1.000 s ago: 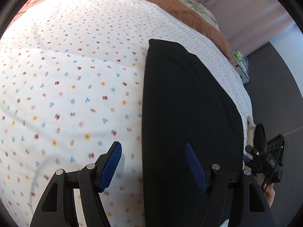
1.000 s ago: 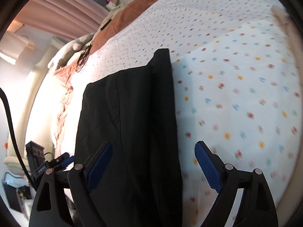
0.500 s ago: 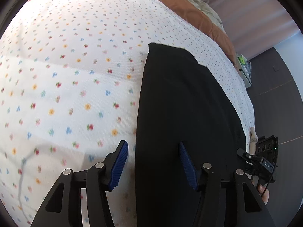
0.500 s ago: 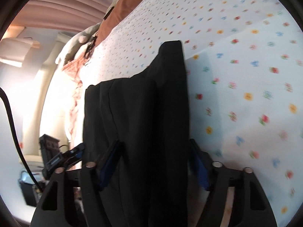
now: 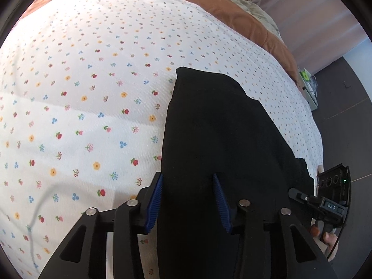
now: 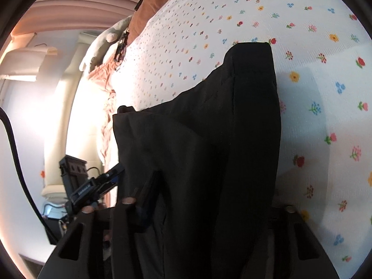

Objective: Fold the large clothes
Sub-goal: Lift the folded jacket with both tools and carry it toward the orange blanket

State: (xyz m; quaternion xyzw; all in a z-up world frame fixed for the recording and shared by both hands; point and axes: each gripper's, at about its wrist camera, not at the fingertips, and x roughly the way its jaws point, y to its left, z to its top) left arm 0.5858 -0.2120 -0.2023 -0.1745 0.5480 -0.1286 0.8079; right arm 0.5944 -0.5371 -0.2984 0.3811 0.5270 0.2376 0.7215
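Left tool (image 5: 187,201), right tool (image 6: 209,200): jaws closing.

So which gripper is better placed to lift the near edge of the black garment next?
Probably the right gripper: its closing jaws already have the black garment bunched up between them. The left gripper, also closing, straddles only flat cloth at its side edge.
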